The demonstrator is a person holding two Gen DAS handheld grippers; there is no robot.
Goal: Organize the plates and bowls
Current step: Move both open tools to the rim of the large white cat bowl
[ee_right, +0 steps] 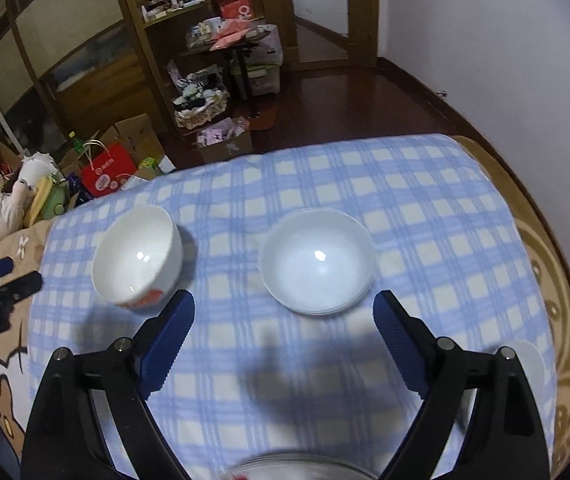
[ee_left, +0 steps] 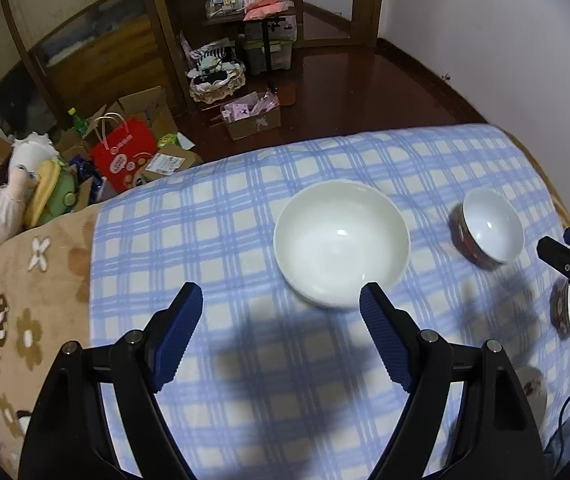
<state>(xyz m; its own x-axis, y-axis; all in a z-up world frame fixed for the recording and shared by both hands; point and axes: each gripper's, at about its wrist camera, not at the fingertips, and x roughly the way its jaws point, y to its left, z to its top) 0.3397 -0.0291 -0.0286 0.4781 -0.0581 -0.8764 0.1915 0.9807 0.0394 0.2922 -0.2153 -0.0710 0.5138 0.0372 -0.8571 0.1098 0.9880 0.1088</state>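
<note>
A big white bowl (ee_left: 341, 240) rests on the blue checked cloth (ee_left: 245, 184), just beyond my left gripper (ee_left: 281, 304), which is open and holds nothing. To its right stands a small bowl with a dark red outside (ee_left: 489, 232). Another red-patterned bowl (ee_left: 561, 312) is half hidden behind the right gripper's tip (ee_left: 565, 256). In the right wrist view, a stack of shallow white bowls (ee_right: 319, 260) lies ahead of my right gripper (ee_right: 285, 312), open and empty. A white bowl with an orange pattern (ee_right: 141, 260) sits left of it.
A blurred plate rim (ee_right: 297, 468) shows at the bottom edge, and a small white dish (ee_right: 525, 356) lies behind the right finger. Plush toys (ee_left: 13, 192) sit at the cloth's left end. Boxes, a red bag (ee_left: 123, 152) and shelves stand on the floor beyond.
</note>
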